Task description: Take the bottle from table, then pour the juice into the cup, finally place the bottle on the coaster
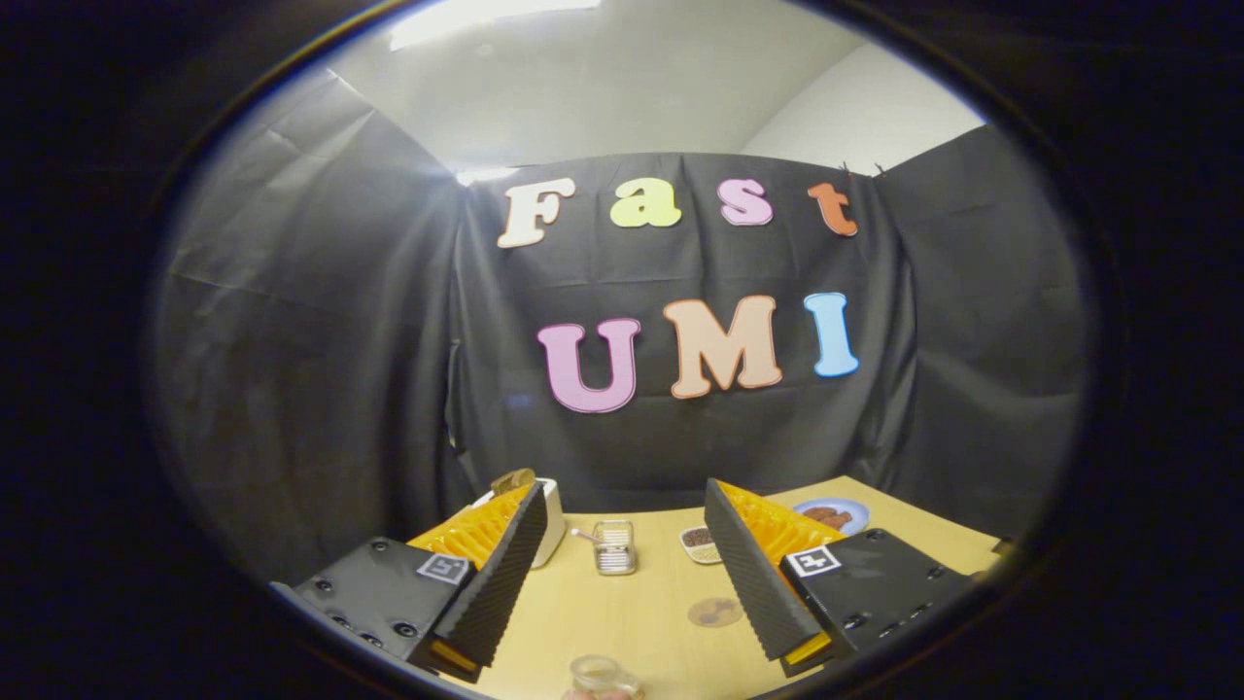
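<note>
My gripper (622, 494) is open and held above the near part of the wooden table (641, 622), with nothing between its black ribbed pads (496, 583). A round brownish coaster (714, 612) lies flat on the table between the fingers, close to the right one. A clear glass vessel (603, 675), seemingly the cup, stands nearest me below the fingers; I see little more than its rim. Further ahead between the fingers stands a small clear ribbed container (614, 546). I cannot pick out the bottle for sure.
A white box-like object (551, 520) with something brown on top (512, 479) stands behind the left finger. A small dish (700, 544) sits by the right fingertip, and a blue plate with brown food (832, 514) lies beyond the right finger. Black cloth walls close in the table.
</note>
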Action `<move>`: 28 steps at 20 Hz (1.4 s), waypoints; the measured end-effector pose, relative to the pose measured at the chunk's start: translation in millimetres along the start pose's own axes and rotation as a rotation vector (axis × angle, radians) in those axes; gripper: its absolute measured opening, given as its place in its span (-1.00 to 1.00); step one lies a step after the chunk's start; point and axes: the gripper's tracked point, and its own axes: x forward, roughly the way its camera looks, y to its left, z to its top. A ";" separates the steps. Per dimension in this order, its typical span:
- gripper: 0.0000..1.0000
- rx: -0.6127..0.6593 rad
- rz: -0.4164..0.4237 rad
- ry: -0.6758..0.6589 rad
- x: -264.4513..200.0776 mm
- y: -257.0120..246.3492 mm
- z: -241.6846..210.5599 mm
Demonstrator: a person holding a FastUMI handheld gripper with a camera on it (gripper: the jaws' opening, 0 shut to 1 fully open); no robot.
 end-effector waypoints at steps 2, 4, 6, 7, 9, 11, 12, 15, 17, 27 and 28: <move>1.00 0.003 -0.003 0.016 -3.6 0.0 -12.9; 1.00 0.000 -0.005 0.045 -8.8 0.0 -33.3; 1.00 -0.009 -0.005 0.083 -12.7 -0.7 -56.9; 1.00 -0.013 -0.003 0.106 -14.7 -0.8 -69.2; 1.00 -0.018 0.001 0.155 -19.4 0.7 -97.3; 1.00 -0.018 0.006 0.214 -25.4 1.1 -129.2; 1.00 -0.016 0.006 0.242 -27.7 1.0 -144.5; 1.00 -0.006 0.005 0.314 -32.7 -0.2 -184.6; 1.00 -0.009 0.010 0.355 -34.7 1.2 -206.8; 1.00 -0.058 0.031 0.523 -41.9 1.0 -286.6; 1.00 -0.058 0.028 0.534 -42.1 -0.9 -291.7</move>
